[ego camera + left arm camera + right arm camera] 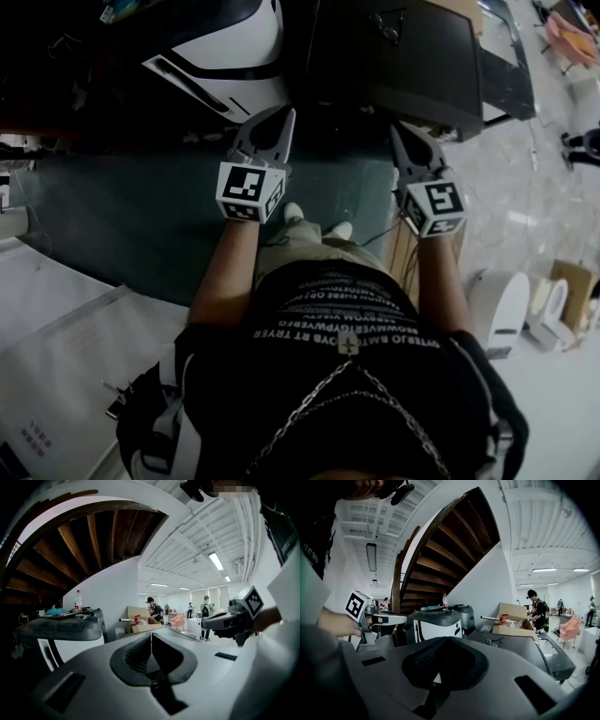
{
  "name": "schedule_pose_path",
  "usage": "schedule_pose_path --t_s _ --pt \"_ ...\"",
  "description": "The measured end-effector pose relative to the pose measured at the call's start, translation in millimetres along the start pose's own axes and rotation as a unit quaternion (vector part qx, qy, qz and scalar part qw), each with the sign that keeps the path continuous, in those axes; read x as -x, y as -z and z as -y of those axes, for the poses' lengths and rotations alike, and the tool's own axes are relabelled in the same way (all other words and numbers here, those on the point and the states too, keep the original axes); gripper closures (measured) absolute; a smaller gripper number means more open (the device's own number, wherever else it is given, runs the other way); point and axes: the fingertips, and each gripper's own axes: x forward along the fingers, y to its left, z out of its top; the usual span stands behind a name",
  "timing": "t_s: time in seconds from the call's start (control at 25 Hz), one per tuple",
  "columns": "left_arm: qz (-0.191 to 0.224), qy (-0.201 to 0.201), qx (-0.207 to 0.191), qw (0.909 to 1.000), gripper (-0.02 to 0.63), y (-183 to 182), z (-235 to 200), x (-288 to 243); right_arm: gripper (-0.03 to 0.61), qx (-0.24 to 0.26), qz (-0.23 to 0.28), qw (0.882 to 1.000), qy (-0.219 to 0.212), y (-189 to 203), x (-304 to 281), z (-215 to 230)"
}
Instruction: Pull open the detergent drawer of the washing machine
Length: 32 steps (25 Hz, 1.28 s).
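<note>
A white washing machine point(220, 52) with a dark top stands ahead of me at the upper left of the head view. It also shows as the washing machine point(70, 637) in the left gripper view and the washing machine point(436, 623) in the right gripper view. I cannot make out its detergent drawer. My left gripper point(284, 114) is held out level towards the machine, short of it, shut and empty. My right gripper point(397, 131) hovers beside it to the right, its jaws also together with nothing in them. Each gripper camera sees the other: the right gripper point(206, 622) and the left gripper point(404, 618).
A dark, flat-topped appliance point(403, 56) stands right of the washing machine. A wooden staircase point(450, 555) curves overhead. An open cardboard box point(513, 620) and a pink chair point(177, 619) lie beyond, with several people point(205, 616) far back. White cylindrical items point(502, 309) sit on the floor at right.
</note>
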Motion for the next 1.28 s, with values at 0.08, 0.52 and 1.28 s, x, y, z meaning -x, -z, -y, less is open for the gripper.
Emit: schedule_pose_path --t_s 0.08,0.52,1.28 --pt "-0.008 -0.005 0.003 1.0000 0.604 8 -5 0 0.577 -0.002 -0.008 1.000 -0.002 6 -5 0" --pt "-0.031 -0.001 0.007 0.9995 0.604 38 -39 -26 0.577 -0.009 -0.038 0.999 0.005 37 -50 10" --pt "-0.100 0.038 0.022 0.9940 0.604 119 -68 -102 0.577 -0.045 -0.118 0.992 0.022 117 -107 43"
